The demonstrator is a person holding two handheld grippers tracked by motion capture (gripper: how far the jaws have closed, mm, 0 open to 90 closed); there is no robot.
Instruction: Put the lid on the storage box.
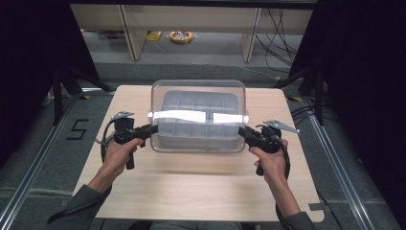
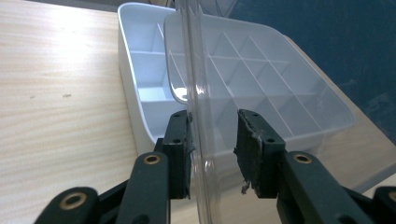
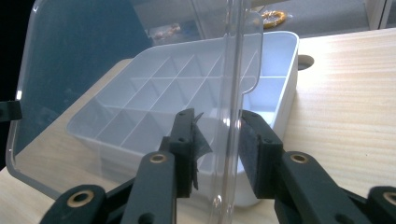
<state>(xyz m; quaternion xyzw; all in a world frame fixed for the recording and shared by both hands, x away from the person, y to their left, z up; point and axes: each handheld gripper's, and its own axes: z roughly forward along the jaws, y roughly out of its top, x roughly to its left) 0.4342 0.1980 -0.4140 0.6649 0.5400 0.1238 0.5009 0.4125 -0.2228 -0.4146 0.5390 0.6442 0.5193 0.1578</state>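
We see a clear plastic lid (image 1: 198, 115) held up over a white compartment tray (image 1: 198, 125) that sits on the light wooden surface (image 1: 191, 187), toward its far half. In the high view the left hand-held gripper (image 1: 151, 130) meets the lid's left edge and the right hand-held gripper (image 1: 242, 131) meets its right edge, each gripped by a hand (image 1: 117, 152) coming in from below.

In the left gripper view our jaws stand on either side of the lid's (image 2: 201, 107) thin edge: the left pad touches it, while a gap shows between the plastic and the right pad, so we cannot tell if the clamp is firm. The tray (image 2: 140, 88) lies beyond, its dividers blurred through the plastic and its far corner cut off at the top.

In the right gripper view the jaws likewise bracket the lid's (image 3: 231, 93) edge with space on both sides of the wall; whether they pinch it lower down is hard to make out. The tray (image 3: 280, 74) lies behind, and a round hole (image 3: 305, 61) in the surface peeks out beside it, partly hidden. Glare across the lid in the high view washes out the tray's middle row.
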